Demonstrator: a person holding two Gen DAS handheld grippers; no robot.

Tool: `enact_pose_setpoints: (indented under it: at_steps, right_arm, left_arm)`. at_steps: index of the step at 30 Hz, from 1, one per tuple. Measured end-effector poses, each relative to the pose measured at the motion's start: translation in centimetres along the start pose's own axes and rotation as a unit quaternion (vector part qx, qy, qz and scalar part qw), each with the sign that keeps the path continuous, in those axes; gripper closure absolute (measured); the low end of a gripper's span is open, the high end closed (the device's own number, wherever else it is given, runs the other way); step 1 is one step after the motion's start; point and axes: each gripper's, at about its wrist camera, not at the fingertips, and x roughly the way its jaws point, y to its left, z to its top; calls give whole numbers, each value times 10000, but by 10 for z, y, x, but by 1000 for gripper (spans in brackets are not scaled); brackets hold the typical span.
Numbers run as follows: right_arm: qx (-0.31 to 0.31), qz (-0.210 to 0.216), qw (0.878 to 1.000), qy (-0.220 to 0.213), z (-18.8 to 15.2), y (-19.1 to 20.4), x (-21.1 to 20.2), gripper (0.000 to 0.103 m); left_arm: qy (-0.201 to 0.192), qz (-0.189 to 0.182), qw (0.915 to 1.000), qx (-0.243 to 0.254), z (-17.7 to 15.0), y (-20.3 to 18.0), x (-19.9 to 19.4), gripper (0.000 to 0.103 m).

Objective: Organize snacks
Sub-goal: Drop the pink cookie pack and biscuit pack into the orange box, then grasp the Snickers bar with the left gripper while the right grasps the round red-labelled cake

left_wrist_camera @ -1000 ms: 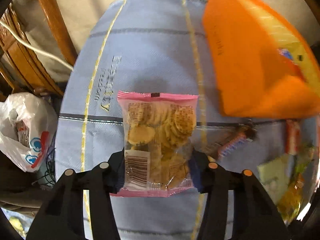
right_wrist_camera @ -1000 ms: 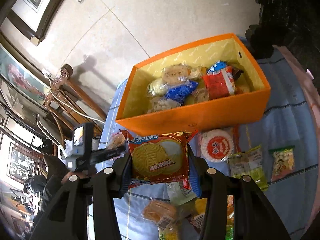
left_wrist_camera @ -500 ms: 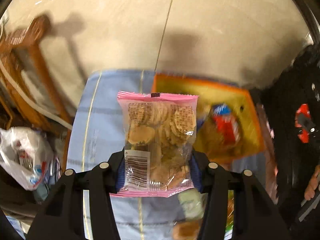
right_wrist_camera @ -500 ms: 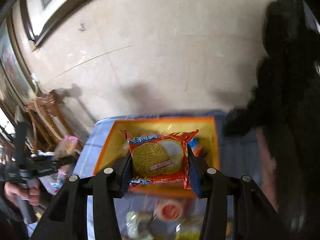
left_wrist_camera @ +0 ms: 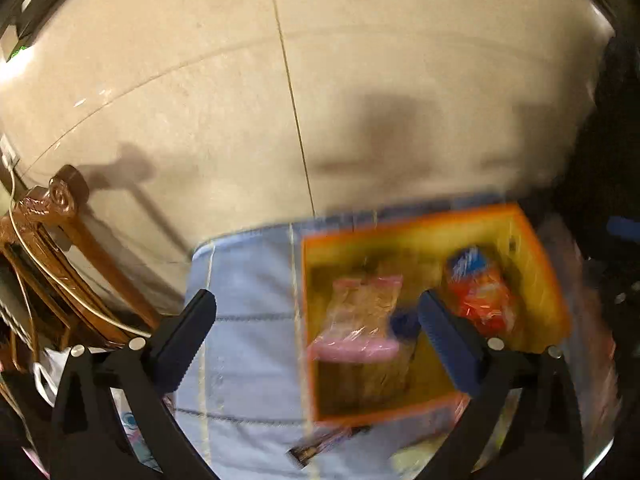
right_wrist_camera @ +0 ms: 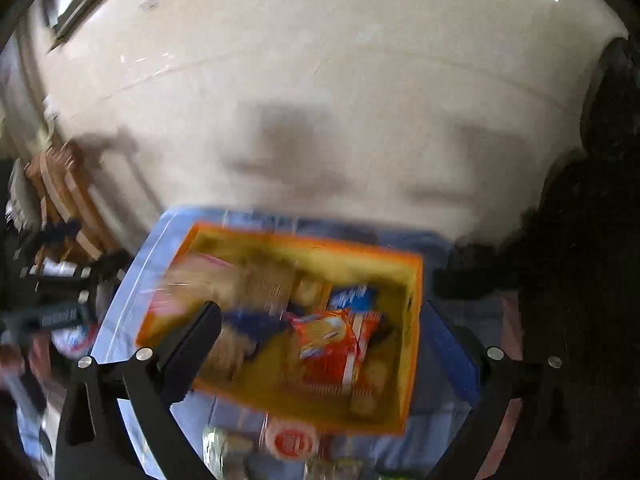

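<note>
Both views are blurred. My left gripper (left_wrist_camera: 316, 316) is open and empty above the orange box (left_wrist_camera: 528, 236). The pink-edged cracker packet (left_wrist_camera: 360, 316) is below it, inside the box at its left side. My right gripper (right_wrist_camera: 324, 328) is open and empty above the same orange box (right_wrist_camera: 414, 344). The red biscuit packet (right_wrist_camera: 332, 344) is inside the box among several other snack packets, and it also shows in the left wrist view (left_wrist_camera: 480, 300).
The box stands on a blue cloth (left_wrist_camera: 248, 312) over the table. Loose snacks lie in front of the box, among them a round red-and-white packet (right_wrist_camera: 292, 440). A wooden chair (left_wrist_camera: 52, 248) stands at the left. Pale floor lies beyond.
Both grippers opened and let go of their packets. The cracker packet and the red biscuit packet have dropped into the orange box. Both cameras still move above it.
</note>
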Motion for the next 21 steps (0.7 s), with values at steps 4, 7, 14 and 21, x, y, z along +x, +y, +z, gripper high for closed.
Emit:
enact_pose_setpoints:
  at_steps: [4, 7, 14, 21]
  right_arm:
    - [849, -206, 9939, 680, -96, 2, 39, 3]
    - [1446, -472, 9823, 1095, -148, 12, 92, 3]
    - [980, -1074, 9801, 1352, -154, 32, 167, 4]
    - [989, -1034, 9801, 1377, -153, 23, 178, 6]
  left_arm:
    - [53, -258, 9995, 146, -66, 17, -2, 4]
    - [713, 136, 9974, 46, -119, 38, 22, 4]
    - [1464, 264, 9860, -759, -191, 97, 36, 4]
    - [1146, 99, 9933, 55, -200, 73, 35, 4]
